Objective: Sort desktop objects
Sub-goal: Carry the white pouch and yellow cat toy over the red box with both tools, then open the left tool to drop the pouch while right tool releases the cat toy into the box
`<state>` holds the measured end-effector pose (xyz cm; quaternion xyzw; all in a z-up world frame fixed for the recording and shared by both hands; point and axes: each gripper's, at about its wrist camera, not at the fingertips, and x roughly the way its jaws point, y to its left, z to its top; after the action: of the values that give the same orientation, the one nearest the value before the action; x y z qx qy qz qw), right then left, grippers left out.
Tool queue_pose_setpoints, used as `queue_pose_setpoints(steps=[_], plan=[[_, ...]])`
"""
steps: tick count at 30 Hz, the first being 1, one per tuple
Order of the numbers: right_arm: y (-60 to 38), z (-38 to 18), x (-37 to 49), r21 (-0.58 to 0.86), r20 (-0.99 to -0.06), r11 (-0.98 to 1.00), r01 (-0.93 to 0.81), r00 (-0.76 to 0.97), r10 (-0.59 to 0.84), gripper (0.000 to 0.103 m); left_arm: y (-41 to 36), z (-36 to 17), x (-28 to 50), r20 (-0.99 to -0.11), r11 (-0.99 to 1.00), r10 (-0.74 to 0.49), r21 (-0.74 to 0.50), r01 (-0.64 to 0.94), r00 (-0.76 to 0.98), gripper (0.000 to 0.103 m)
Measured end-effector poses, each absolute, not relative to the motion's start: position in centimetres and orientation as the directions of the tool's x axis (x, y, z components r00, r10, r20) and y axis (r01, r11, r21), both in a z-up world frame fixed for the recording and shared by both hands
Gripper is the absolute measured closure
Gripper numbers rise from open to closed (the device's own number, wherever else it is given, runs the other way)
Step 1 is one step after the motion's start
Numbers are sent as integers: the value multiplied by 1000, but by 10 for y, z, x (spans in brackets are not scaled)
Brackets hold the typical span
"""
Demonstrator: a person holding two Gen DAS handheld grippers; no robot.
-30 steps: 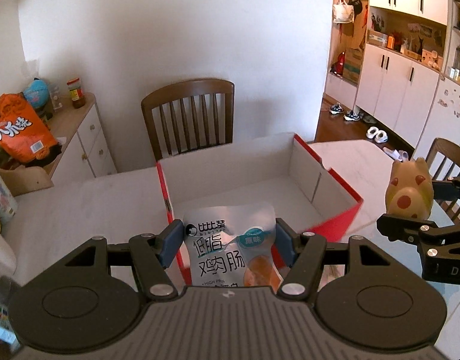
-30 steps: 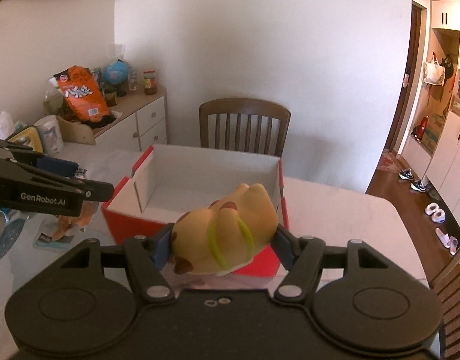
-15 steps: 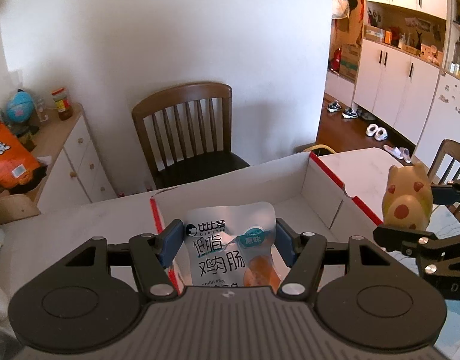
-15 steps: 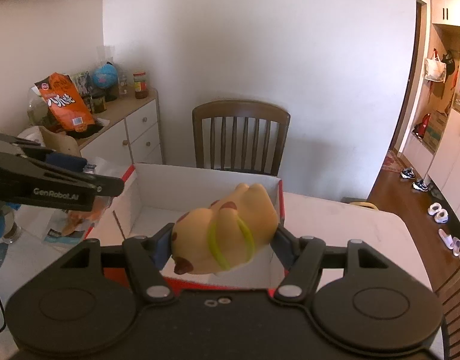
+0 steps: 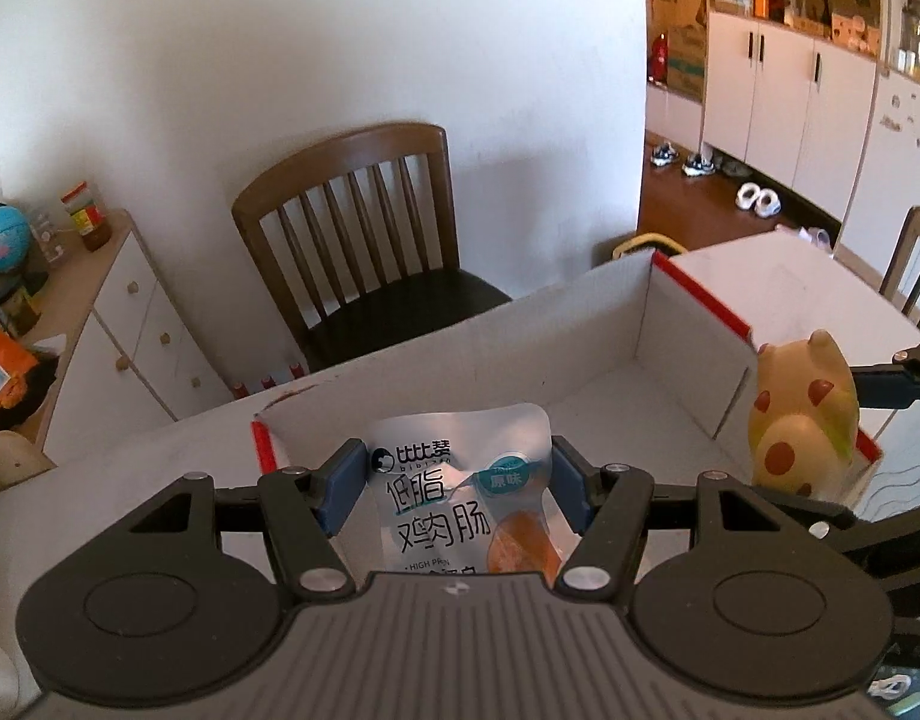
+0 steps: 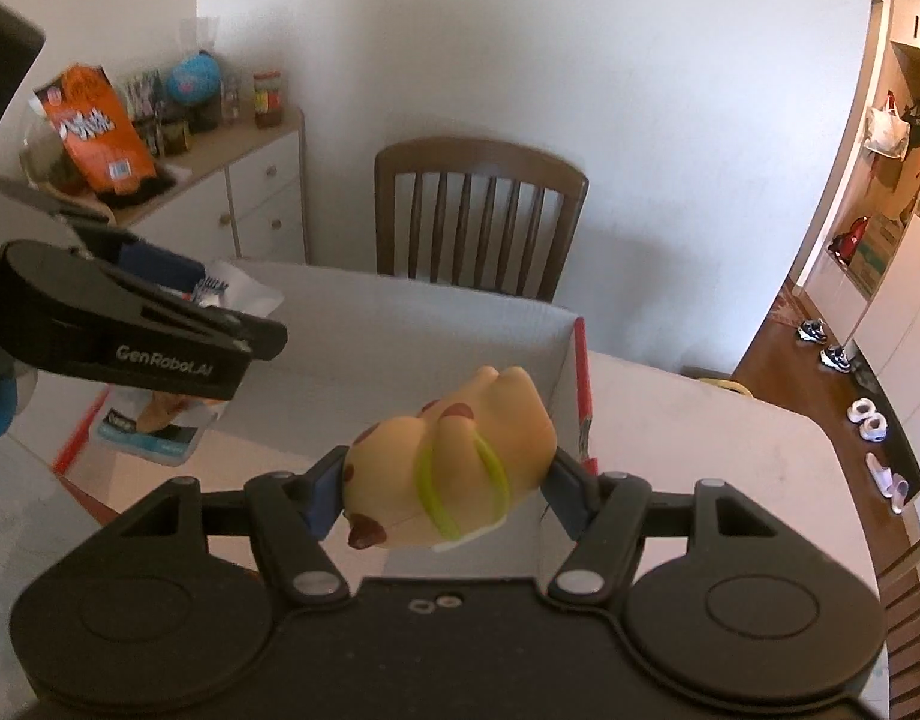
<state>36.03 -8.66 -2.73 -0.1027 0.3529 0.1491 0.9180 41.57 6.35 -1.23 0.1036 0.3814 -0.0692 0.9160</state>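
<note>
Left wrist view: left gripper clamped on a snack pouch, both blue pads pressed on the pouch edges, pouch upright between them, print facing the lens. Just ahead and below the fingertips sits the open cardboard box, white inside, red rim. A second back the box lay lower and further ahead with its near red wall in full view; now the near wall is almost under the tool and the pouch hangs over the box's near-left corner. Off to the tool's right, the yellow toy is carried by the right gripper at the box's right wall, closer to the box than before. Wooden chair beyond the box, white sideboard to the far left

Right wrist view: right gripper clenched on the same yellow toy, lying sideways across the pads, green band around its middle. Box straight ahead; earlier its red front wall showed below the toy, now only the white interior and right red edge do, so the tool has come forward over the opening. To the tool's left the left gripper holds the pouch over the box's left side

Meaning for the task, my read: both items are carried over the box, transport basically done; what's left is releasing each so it drops inside. Toy sits near the right wall, so it could clip the rim
</note>
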Motion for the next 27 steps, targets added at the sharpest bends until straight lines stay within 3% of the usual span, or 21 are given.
queue_pose_setpoints(steps=[13,27], plan=[[-69,-70,394,-100,-787,923,-371,597,154,36,62,-55,446,-770,960,-40,148,240,636,39],[-58,-97,400,-122,-838,907,-403,531,123,36,50,-81,458,-836,928,-12,194,317,549,39]])
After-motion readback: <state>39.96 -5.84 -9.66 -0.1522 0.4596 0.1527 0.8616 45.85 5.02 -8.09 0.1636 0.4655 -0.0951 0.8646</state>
